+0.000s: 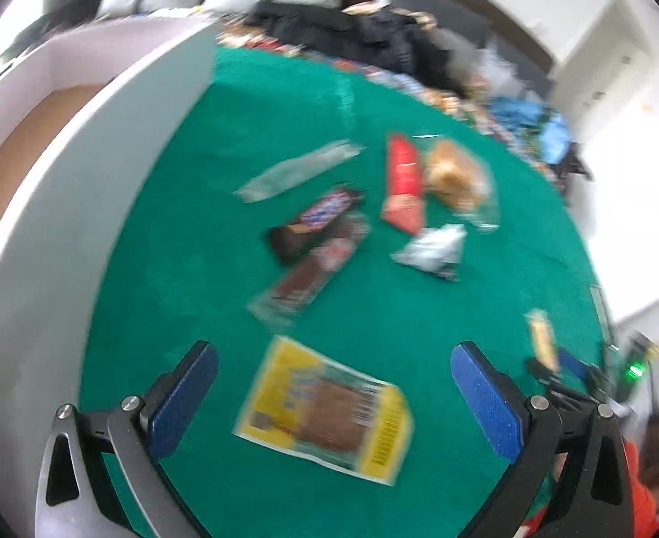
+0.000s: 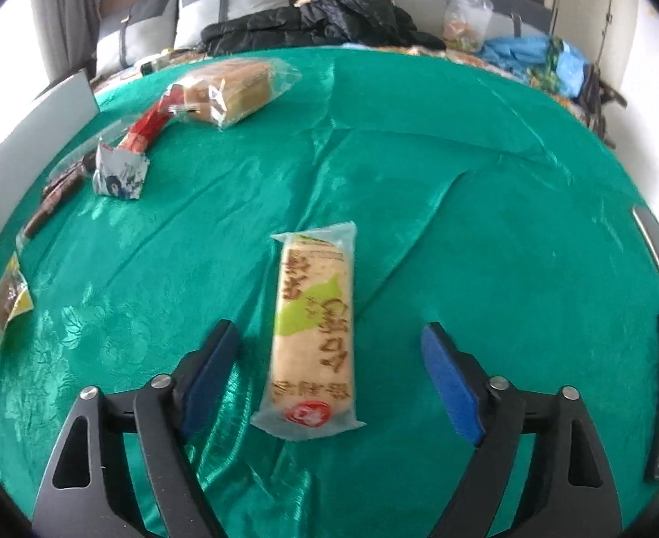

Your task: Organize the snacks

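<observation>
Both grippers, left gripper (image 1: 333, 396) and right gripper (image 2: 331, 376), hung wide open (empty), each straddling a packet, the yellow packet (image 1: 325, 408) and the rice cracker packet (image 2: 316, 336), low in frame, probably to grasp.

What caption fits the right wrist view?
Open right tongs straddle a cracker pack on green cloth.

The left gripper (image 1: 333, 396) stands wide apart over the green cloth (image 1: 419, 314), with a yellow packet (image 1: 325, 403) lying between its fingers and bare cloth on either side of it; a white box wall (image 1: 87, 170) closes off the left side; ahead, a cluster of wrappers (image 1: 325, 233) crowds the middle. The right gripper (image 2: 329, 376) straddles a long cracker pack (image 2: 313, 336), cloth open on both flanks; wide bare cloth lies ahead and to the right; snacks (image 2: 221, 89) sit well off to the far left.
</observation>
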